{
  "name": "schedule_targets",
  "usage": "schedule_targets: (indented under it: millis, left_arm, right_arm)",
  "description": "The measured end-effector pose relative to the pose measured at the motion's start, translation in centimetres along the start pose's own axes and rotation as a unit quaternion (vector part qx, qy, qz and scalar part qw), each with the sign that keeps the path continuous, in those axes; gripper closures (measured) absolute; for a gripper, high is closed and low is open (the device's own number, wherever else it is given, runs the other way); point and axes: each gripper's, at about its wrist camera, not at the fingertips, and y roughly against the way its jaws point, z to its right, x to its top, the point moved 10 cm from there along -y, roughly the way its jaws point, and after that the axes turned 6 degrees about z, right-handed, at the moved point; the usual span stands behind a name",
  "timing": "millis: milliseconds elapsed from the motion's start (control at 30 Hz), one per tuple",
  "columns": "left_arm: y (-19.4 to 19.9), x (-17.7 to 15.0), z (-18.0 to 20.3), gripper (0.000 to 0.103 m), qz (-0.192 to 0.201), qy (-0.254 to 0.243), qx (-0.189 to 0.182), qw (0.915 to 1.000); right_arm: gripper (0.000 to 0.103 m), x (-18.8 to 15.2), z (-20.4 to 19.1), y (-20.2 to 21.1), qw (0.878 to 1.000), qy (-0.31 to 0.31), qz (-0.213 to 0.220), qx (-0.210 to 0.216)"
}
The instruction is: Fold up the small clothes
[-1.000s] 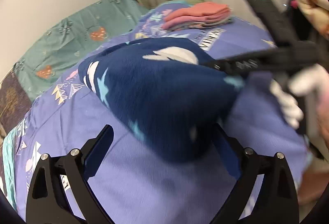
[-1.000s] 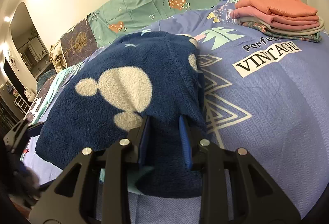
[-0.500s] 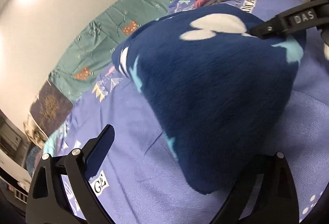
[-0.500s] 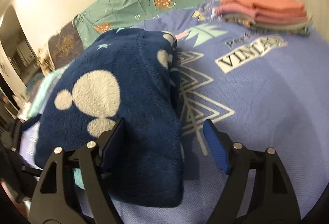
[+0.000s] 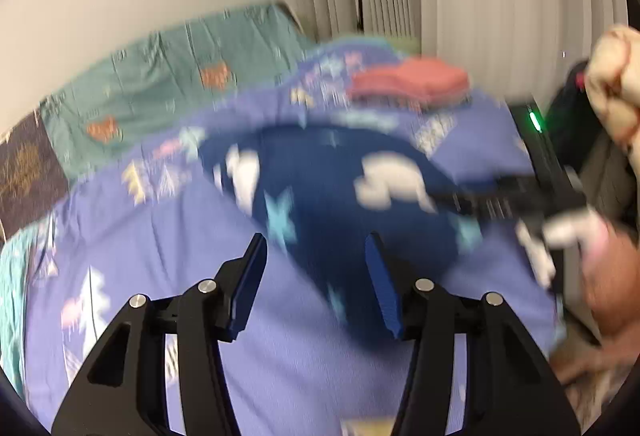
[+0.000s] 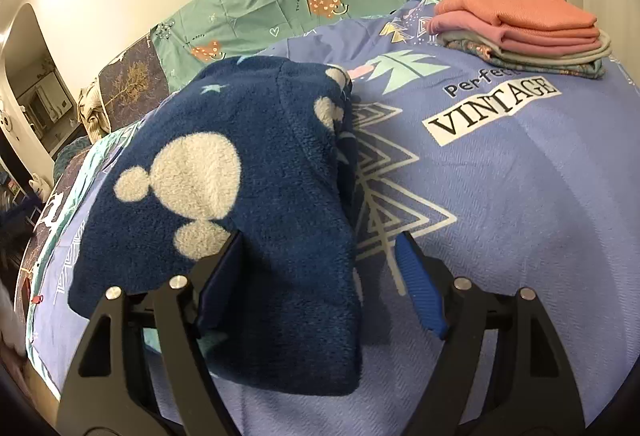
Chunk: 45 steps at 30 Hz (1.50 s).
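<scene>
In the left wrist view, badly blurred, the left tool (image 5: pixel 316 276) stood with its jaws wide, holding nothing. Its left finger hung over bare bedspread (image 5: pixel 152 244), and its right finger sat at the near edge of the fleece (image 5: pixel 340 187); the blur hid whether it touched. The fleece lay folded in the middle of the bed, navy with pale shapes and stars. Left of it the bedspread ran open toward the teal sheet (image 5: pixel 160 75) along the wall. Behind the fleece, well apart, lay the pile (image 5: pixel 408 79) of folded clothes. At the right edge, the right tool (image 5: pixel 512 195) reached in to the fleece's right side, a hand (image 5: pixel 612 95) above it.

In the right wrist view, the right tool (image 6: pixel 320 268) also stood wide and gripped nothing. Its left finger lay against the fleece (image 6: pixel 240 203), whose folded near edge bulged between the jaws; the right finger hovered over bedspread (image 6: pixel 520 215), clear of the cloth. The fleece's right edge ran straight back along the tree print. Right of that edge the bedspread lay open as far as the "VINTAGE" label (image 6: pixel 492 111) and the pile (image 6: pixel 520 27) near the far right corner.
</scene>
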Motion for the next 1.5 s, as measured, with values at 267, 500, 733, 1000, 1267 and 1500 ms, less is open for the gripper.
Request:
schedule_targets:
  millis: [267,500,733,1000,1267,1500]
  left_arm:
    - [-10.9,-2.5,3.2,0.052,-0.066,-0.001,-0.023,0.9976]
    - [-10.3,-2.6,3.4,0.051,-0.068,-0.018,-0.023,0.9973]
    - [-10.1,-1.5,2.6,0.046,-0.051,-0.008,-0.038,0.9979]
    - [-10.6,5.1,-3.0,0.046,0.014,0.045,-0.011,0.9988]
    - [-23.2,0.2,-6.0,0.044,-0.106,0.017,0.012,0.9942]
    - [-22.3,0.9,-6.1,0.044,-0.086,0.039,0.004,0.9955]
  right_arm:
    - [0.088,4.9,-2.2,6.1,0.993,0.01,0.11,0.038]
    - [0.091,2.0,-2.3,-1.0,1.0,0.014,0.007,0.023]
    - [0.091,1.3,-2.1,-3.1,0.998,0.055,0.018,-0.004]
    - [0.09,1.0,-2.1,-2.5,0.999,0.046,0.013,0.01]
    - [0.09,0.7,-2.4,-2.3,0.998,0.061,0.017,-0.007]
    - [0.089,0.7,-2.7,-2.3,0.997,0.077,0.005,-0.01]
